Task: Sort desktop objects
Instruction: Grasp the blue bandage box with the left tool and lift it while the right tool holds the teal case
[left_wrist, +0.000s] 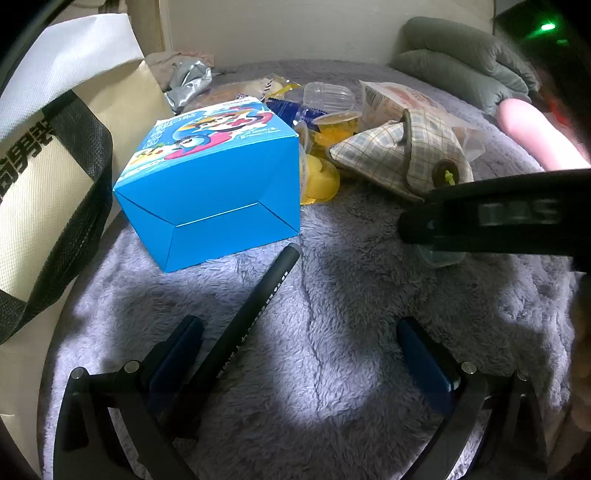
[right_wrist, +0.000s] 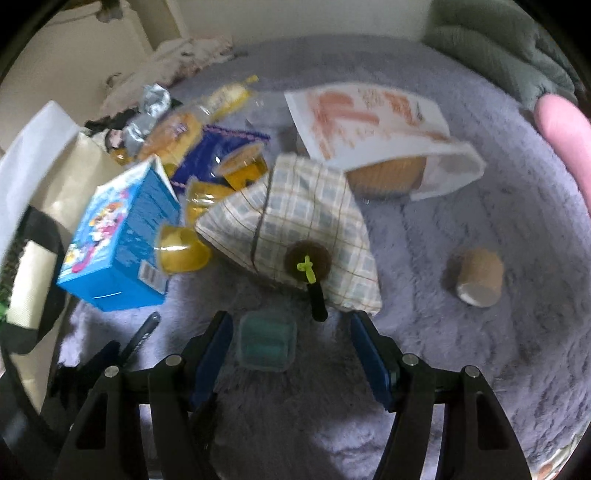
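A lavender fleece blanket (left_wrist: 332, 295) serves as the work surface, with a pale wall and grey pillows behind it. The small clear lidded container (right_wrist: 266, 341), teal inside, lies on the fleece between the fingers of the right gripper (right_wrist: 291, 350), closer to the left-hand finger; the jaws stand part open and neither pad appears to touch it, so nothing is yet gripped. In the left wrist view the container is all but hidden under the right gripper's black body. The container is squarish, with no marked long axis, and lies directly ahead of the right gripper, which is judged the nearer hand for it. The left gripper (left_wrist: 299, 354) is spread wide and empty; a black pen (left_wrist: 255, 314) lies slantwise just inside its left-hand finger, long axis running up and to the right toward a blue carton (left_wrist: 210, 177). Beyond lie a plaid pouch (right_wrist: 295, 229), yellow jelly cups (right_wrist: 181, 251), a paper bakery bag (right_wrist: 376, 125) and a cardboard-coloured roll (right_wrist: 476, 277). A cream tote bag (left_wrist: 44, 184) stands at the left edge.
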